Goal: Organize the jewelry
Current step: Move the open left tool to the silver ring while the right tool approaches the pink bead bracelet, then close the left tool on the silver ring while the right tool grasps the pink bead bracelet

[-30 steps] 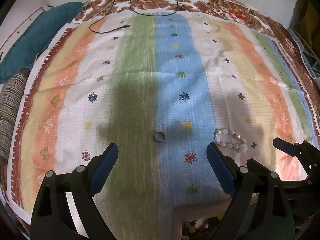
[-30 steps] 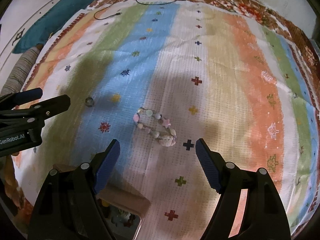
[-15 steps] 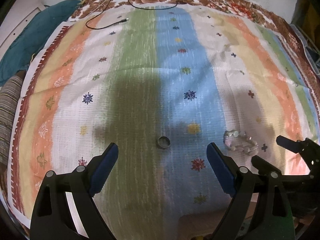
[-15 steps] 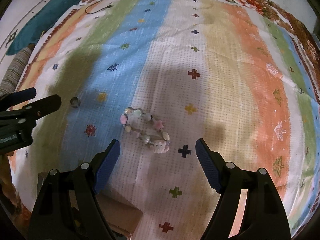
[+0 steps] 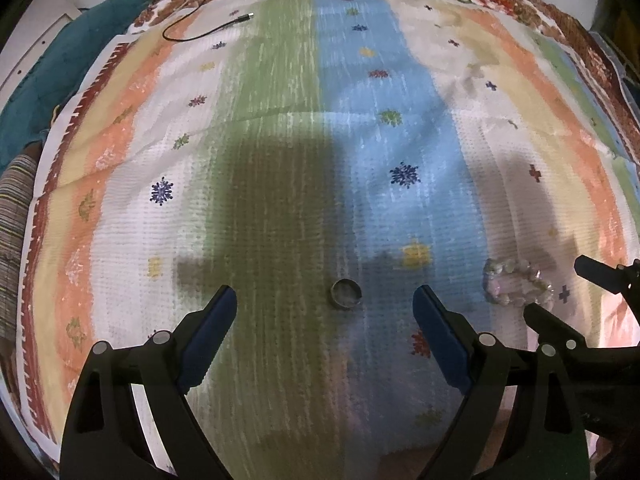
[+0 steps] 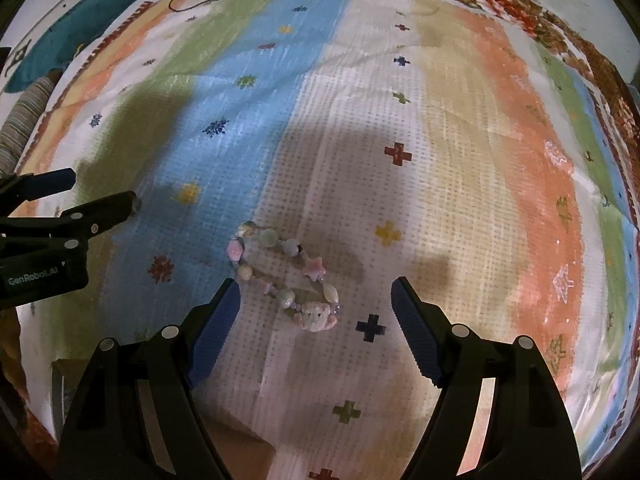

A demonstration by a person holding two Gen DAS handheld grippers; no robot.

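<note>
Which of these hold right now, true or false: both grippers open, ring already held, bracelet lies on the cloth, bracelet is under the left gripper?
1. Both grippers are open. True: the left gripper and right gripper both stand wide with nothing between the pads.
2. The ring is held. False: it lies free on the striped cloth.
3. The beaded bracelet lies on the cloth. True.
4. The bracelet is under the left gripper. False: it lies ahead of the right gripper.

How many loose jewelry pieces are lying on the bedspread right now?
2. A metal ring lies on the green-blue stripe border ahead of the left gripper. A pastel beaded bracelet lies ahead of the right gripper. More may be hidden below frame.
</note>
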